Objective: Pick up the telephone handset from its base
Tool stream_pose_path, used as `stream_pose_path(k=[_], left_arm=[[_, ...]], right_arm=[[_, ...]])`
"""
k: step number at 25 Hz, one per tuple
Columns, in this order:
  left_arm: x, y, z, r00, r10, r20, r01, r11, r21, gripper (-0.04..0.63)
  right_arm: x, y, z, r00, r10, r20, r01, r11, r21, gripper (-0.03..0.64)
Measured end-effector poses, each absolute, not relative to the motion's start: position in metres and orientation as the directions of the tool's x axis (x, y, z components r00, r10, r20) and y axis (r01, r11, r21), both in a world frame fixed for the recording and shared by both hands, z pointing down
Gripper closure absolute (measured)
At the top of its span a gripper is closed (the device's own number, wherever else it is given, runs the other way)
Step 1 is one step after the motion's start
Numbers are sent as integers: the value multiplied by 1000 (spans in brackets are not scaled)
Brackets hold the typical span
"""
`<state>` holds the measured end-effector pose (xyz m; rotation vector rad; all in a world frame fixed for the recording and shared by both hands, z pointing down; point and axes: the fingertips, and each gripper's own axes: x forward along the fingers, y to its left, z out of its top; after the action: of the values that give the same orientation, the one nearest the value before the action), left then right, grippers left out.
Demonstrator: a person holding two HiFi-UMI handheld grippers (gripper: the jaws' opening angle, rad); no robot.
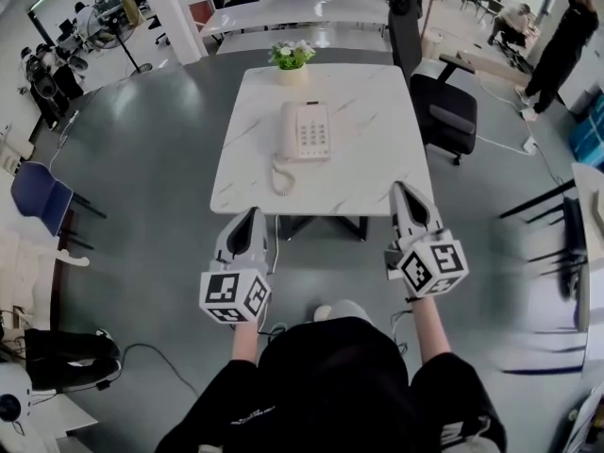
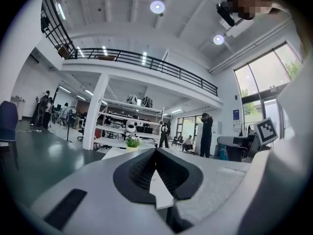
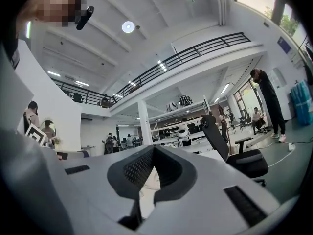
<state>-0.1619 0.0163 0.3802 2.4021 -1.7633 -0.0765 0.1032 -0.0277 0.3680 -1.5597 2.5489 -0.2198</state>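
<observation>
A cream telephone [image 1: 305, 132] lies in the middle of the white marble table [image 1: 377, 159], with its handset [image 1: 288, 130] resting on the left side of the base and a coiled cord [image 1: 280, 176] trailing toward me. My left gripper [image 1: 253, 213] hovers at the table's near edge, shut and empty. My right gripper [image 1: 404, 189] is over the near right corner, also shut with nothing in it. In the left gripper view the jaws [image 2: 156, 151] meet, with the table beyond. The right gripper view shows its jaws [image 3: 154, 148] closed too. The phone is hidden in both gripper views.
A small potted plant [image 1: 291, 57] stands at the table's far edge. A black office chair [image 1: 444, 107] is by the table's right side, a blue chair [image 1: 38, 194] on the left. Cables run on the floor. People [image 1: 564, 41] stand far right.
</observation>
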Motion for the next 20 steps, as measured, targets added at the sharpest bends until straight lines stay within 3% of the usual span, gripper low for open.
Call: stream_pose_path(k=[20], left_arm=[[-169,-95,406,262,-961,87,-954,-244,172,595]], right_arm=[[88,-151,382,-487,-873,-15,-853,479,-207,626]])
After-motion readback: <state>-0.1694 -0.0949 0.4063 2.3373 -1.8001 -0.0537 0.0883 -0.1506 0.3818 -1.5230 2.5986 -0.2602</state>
